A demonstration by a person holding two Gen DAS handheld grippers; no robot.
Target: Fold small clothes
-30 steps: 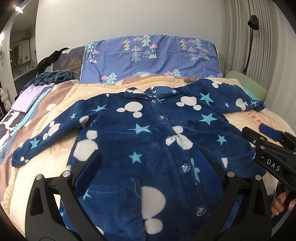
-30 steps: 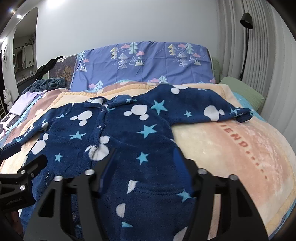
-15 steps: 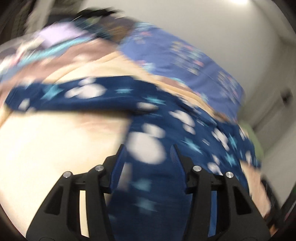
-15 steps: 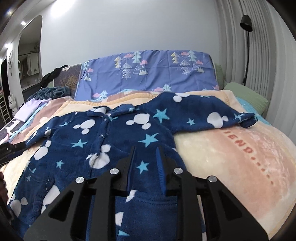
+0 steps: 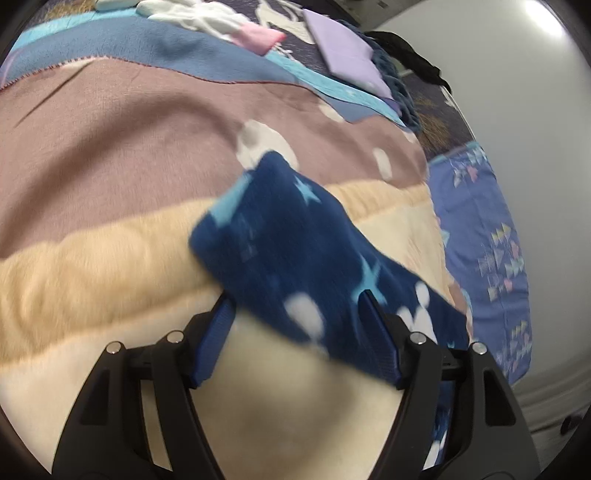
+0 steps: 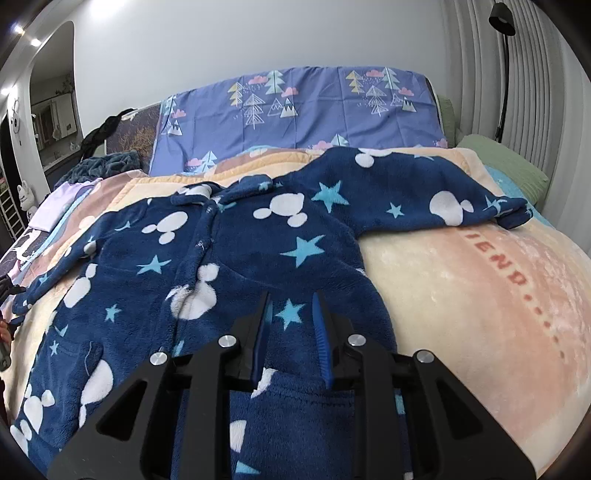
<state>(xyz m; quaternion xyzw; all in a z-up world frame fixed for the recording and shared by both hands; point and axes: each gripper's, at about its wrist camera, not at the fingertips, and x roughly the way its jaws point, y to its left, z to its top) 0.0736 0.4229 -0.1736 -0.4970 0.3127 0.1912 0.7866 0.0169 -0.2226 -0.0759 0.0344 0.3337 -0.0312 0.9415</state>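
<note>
Navy fleece jacket [image 6: 236, 266] with stars and white mouse-head shapes lies face up and spread out on the cream blanket [image 6: 461, 280], collar toward the purple tree-print pillow [image 6: 295, 107], one sleeve stretched out toward the green pillow [image 6: 506, 166]. Right wrist view gives the whole layout: right gripper [image 6: 291, 314] sits low over the jacket's lower front, fingers narrowed to a small gap with fleece visible in it; cannot tell whether they pinch the fabric or just hover above it. Left gripper doesn't clearly show there, only a dark sliver at the left edge. Left wrist view is tilted and motion-blurred and shows only the other sleeve [image 5: 295, 251]: cuff end lying across the boundary between the cream blanket and the brown section [image 5: 129, 140], far from the jacket body. Left gripper [image 5: 299, 306] is spread wide, the sleeve crossing diagonally over the gap; right finger [image 5: 380, 339] overlaps the sleeve edge, left finger [image 5: 218, 332] sits at the lower edge of the fabric. Nothing clamped as far as visible. That view also picks up things the right one misses: a folded lilac cloth [image 5: 351, 55] and white and pink items [image 5: 221, 22] at the far side of the bed. Floor lamp [image 6: 504, 44] appears only in the right view.
</note>
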